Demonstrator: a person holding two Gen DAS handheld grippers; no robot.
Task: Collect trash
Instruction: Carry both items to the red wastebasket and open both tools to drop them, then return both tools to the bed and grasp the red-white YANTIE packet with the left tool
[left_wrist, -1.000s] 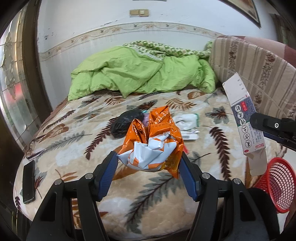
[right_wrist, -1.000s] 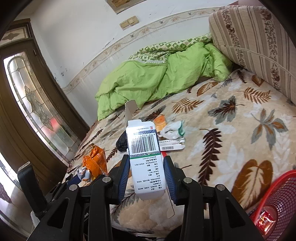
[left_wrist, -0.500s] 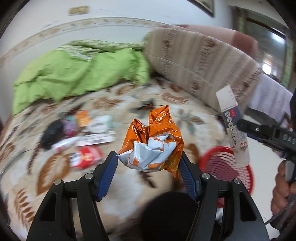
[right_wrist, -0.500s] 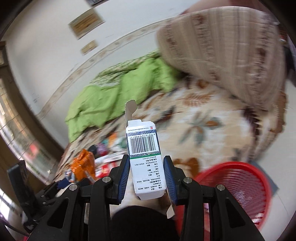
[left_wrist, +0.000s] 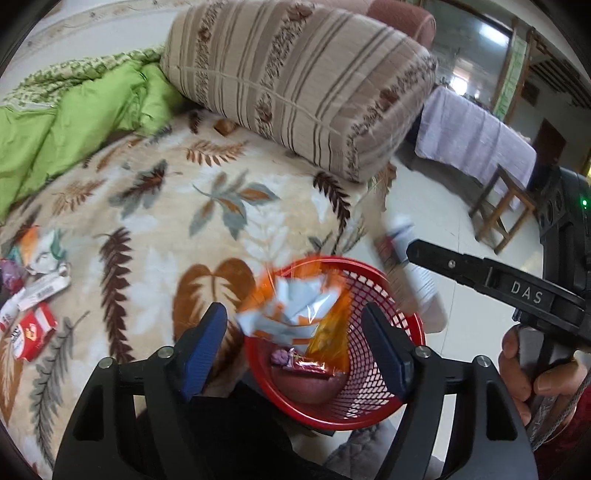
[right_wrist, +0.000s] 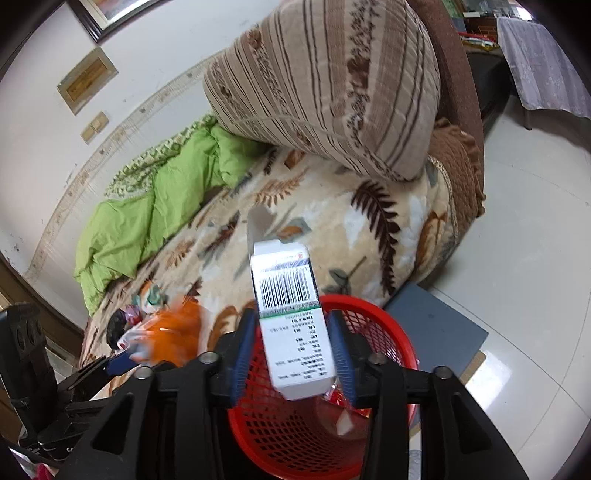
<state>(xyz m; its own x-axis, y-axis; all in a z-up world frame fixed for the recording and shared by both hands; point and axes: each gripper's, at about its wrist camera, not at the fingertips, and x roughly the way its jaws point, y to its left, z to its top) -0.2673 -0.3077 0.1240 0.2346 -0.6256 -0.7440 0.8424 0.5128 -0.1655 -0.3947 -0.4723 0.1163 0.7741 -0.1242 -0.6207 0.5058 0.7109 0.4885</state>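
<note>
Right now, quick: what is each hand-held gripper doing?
Left hand-held gripper: jaws just opened, orange wrapper loose between them over the red basket.
Right hand-held gripper: jaws just opened, white box slipping free.

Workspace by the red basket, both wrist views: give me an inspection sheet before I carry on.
Surface: bed under a beige leaf-print blanket.
Job's things: red plastic mesh basket on the floor at the bed's edge, wrappers already inside; crumpled orange-and-white snack bag, blurred, above the basket; white barcoded carton over the basket.
Clutter: red packet, white tube and more wrappers left on the blanket.
Grippers: left gripper open, jaws just opened, bag between them untouched; right gripper just opened, gaps beside the carton.
Cables: grey cord by the person's hand.
Surroundings: green quilt, striped cushion, wooden stool.
</note>
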